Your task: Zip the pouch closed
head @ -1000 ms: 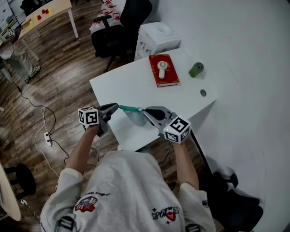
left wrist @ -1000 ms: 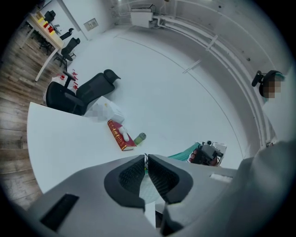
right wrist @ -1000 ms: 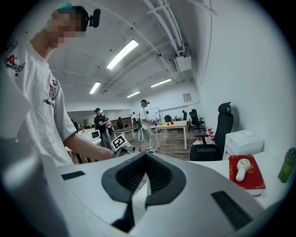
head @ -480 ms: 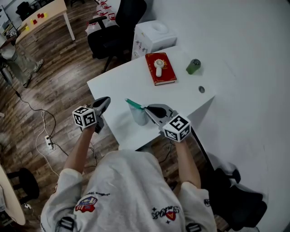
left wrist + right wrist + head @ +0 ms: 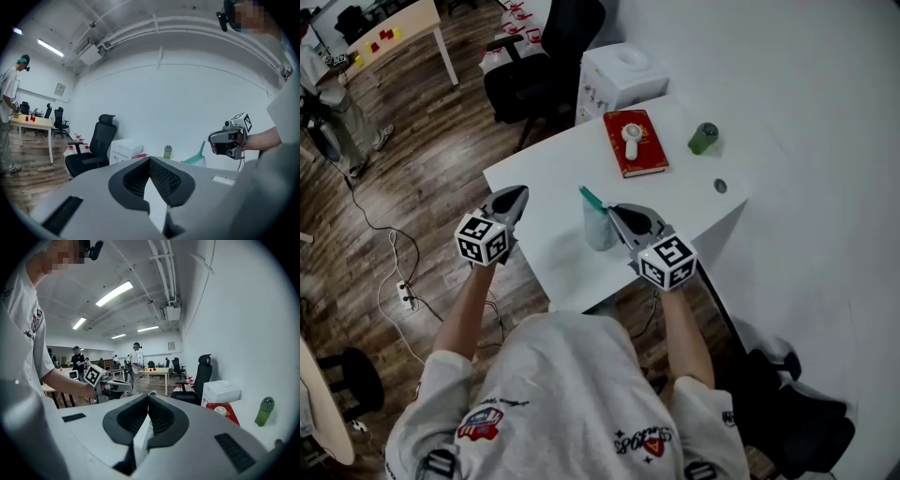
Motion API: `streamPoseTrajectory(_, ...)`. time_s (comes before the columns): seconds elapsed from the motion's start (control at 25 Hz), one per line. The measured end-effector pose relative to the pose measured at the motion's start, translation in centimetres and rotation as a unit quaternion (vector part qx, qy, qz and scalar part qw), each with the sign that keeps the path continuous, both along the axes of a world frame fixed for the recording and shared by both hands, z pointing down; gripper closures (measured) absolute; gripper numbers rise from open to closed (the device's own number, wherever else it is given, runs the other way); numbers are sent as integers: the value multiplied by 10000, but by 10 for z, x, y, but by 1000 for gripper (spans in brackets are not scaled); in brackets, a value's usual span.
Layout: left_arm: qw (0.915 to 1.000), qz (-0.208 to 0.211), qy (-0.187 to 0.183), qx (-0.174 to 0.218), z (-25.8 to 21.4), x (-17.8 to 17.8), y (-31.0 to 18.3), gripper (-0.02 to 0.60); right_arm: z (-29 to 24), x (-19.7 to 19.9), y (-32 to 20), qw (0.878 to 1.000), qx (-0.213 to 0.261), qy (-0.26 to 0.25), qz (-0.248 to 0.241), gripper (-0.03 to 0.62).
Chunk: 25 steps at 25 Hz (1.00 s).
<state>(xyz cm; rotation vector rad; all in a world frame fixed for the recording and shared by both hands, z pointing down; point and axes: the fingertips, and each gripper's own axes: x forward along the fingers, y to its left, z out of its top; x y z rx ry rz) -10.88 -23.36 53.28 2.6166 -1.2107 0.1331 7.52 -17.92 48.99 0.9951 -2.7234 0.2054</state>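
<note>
While pouch (image 5: 598,228) is held, print (image 5: 642,441) blurs.

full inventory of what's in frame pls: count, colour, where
table: 1, white, centre
book: 1, red, table's far side
white object: 1, white, on the book; type unclear
bottle: 1, green, table's far right
small disc: 1, dark, table's right edge
pouch: 1, pale with teal zip, held over table's near side
office chair: 1, black, beyond table
box: 1, white, beside the chair
far desk: 1, light wood, top left
power strip: 1, white, floor at left
left tool: 1, grey, left of table, jaws just closed, empty
right tool: 1, grey, shut on pouch
</note>
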Motion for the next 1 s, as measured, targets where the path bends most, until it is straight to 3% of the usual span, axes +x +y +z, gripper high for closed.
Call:
streamPoseTrajectory(0.32,9993,-296,6,206,-24,-2,-10,576,-21,16,-27,9975,371,-124,594,586)
streamPoseTrajectory(0.6,9982,-514,258,169,-30,-16,-9,577,-23,22,-31,9962,428,-100,746,586)
streamPoseTrajectory(1.0,9984,-517,238,30,-18,-22,1,576,-21,30,-28,9952,563,54,796,588)
